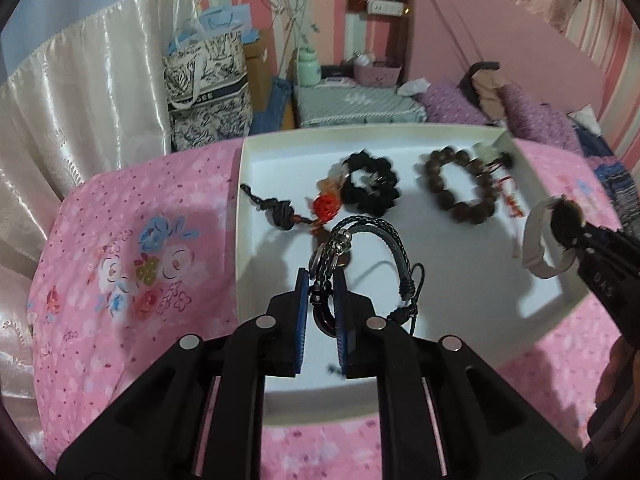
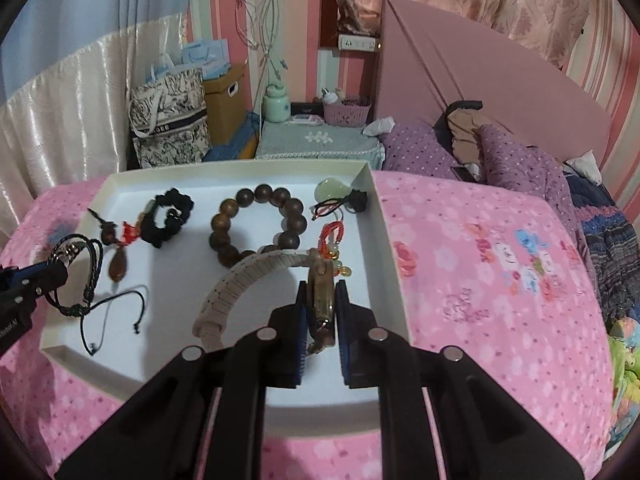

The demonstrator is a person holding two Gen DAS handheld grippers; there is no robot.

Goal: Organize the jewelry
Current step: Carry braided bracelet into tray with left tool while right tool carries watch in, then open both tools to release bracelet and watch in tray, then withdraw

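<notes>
We see the white tray [image 2: 384, 240] lying on the pink floral bedspread [image 2: 500, 264], and we place everything else against it.

The black braided bracelet [image 1: 372, 236] hangs over the tray's near-left part, looped upward and to the right from the grip, with its thin black cords [image 2: 116, 312] trailing down onto the tray floor. The left tongs [image 1: 323, 280] are nearly together, clamped on that bracelet at its metal rings.

The beige woven bracelet [image 2: 240, 280] arcs over the tray's near-middle, its long axis running from the near left up toward the right wall. The right tongs [image 2: 322, 292] are narrowly apart, clamped on the brass-coloured piece at that bracelet's right end.

Along the tray's far side lie 4 more things: the black scrunchie [image 2: 170, 216] toward the left, the wooden bead bracelet [image 2: 258, 224] in the middle, and the pale green pendant [image 2: 328, 190] with its black knot in the far-right corner. Left of the scrunchie sits the knotted charm with a brown drop [image 2: 118, 264], its long axis running near to far. A red-corded charm [image 2: 332, 240] lies by the right wall, just beyond the right tongs, and touches the beige bracelet's held end.
</notes>
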